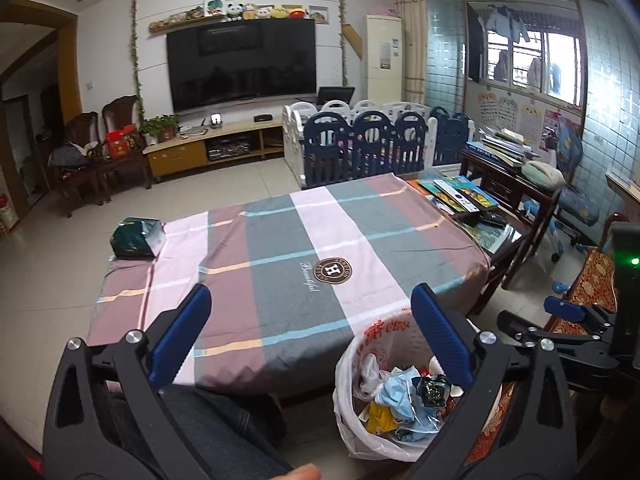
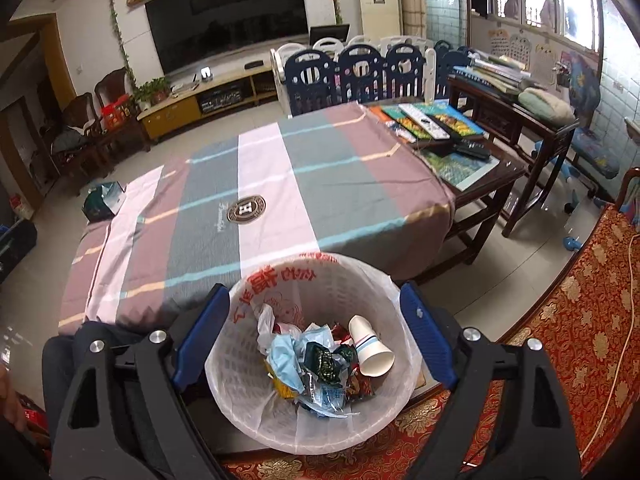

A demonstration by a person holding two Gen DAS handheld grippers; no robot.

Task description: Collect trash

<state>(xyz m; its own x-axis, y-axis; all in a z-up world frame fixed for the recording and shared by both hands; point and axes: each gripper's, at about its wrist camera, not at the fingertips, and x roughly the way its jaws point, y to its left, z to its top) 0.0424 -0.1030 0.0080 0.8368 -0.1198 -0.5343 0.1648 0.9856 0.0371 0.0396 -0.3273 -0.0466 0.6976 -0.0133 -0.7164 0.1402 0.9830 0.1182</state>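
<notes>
A white mesh bin point(image 2: 240, 344) lined with a plastic bag stands on the floor at the table's near edge. Inside it lie a striped paper cup point(image 2: 370, 346), a blue face mask point(image 2: 286, 354) and a dark green wrapper point(image 2: 326, 360) among several other scraps. My right gripper point(image 2: 315, 290) hovers over the bin, open, nothing between its blue fingers. My left gripper point(image 1: 311, 294) is open and empty above the table's near edge, with the bin point(image 1: 360, 360) low on its right. A green packet point(image 1: 138, 236) sits on the table's far left corner.
A checked cloth point(image 1: 280, 240) covers the table. Books and remotes point(image 2: 436, 124) lie on a dark side table to the right. A blue and white playpen fence point(image 1: 368, 140) stands behind. A red patterned seat point(image 2: 560, 340) borders the bin. A person's trousered leg point(image 1: 208, 420) is at lower left.
</notes>
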